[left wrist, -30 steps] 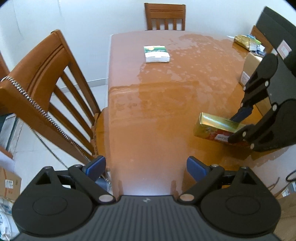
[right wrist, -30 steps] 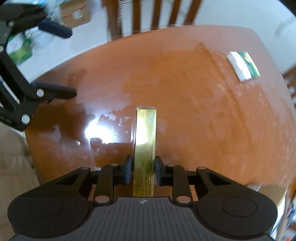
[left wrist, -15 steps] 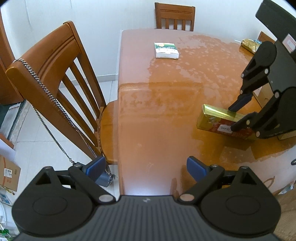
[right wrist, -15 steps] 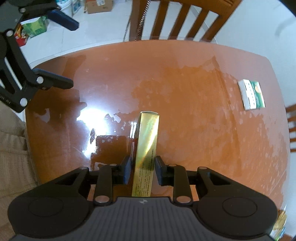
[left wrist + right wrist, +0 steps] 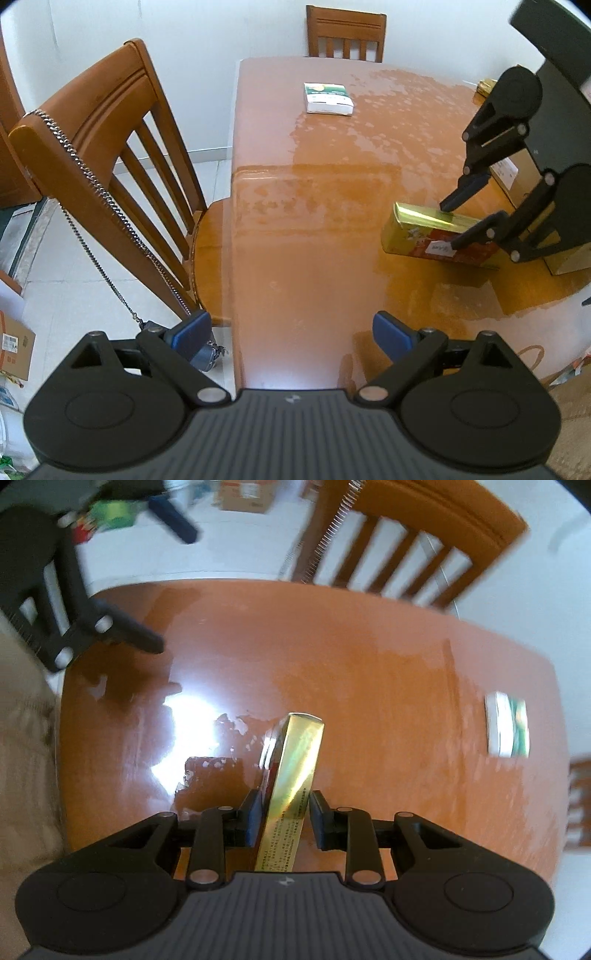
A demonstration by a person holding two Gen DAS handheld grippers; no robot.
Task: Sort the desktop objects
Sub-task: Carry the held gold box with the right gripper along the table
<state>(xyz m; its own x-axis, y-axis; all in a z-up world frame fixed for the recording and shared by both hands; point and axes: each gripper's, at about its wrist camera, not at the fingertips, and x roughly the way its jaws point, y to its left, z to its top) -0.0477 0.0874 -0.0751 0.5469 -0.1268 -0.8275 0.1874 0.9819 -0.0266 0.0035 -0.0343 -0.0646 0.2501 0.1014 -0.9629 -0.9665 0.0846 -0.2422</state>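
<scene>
- The right gripper [image 5: 283, 818] has a gold box [image 5: 293, 775] between its fingers, with a small gap at the right pad.
- A green-and-white packet [image 5: 508, 724] lies well off right on the table [image 5: 369, 672].
- The left gripper [image 5: 162, 590], blurred, hovers far left, spread wide.
- A chair [image 5: 413, 535] stands beyond.
</scene>
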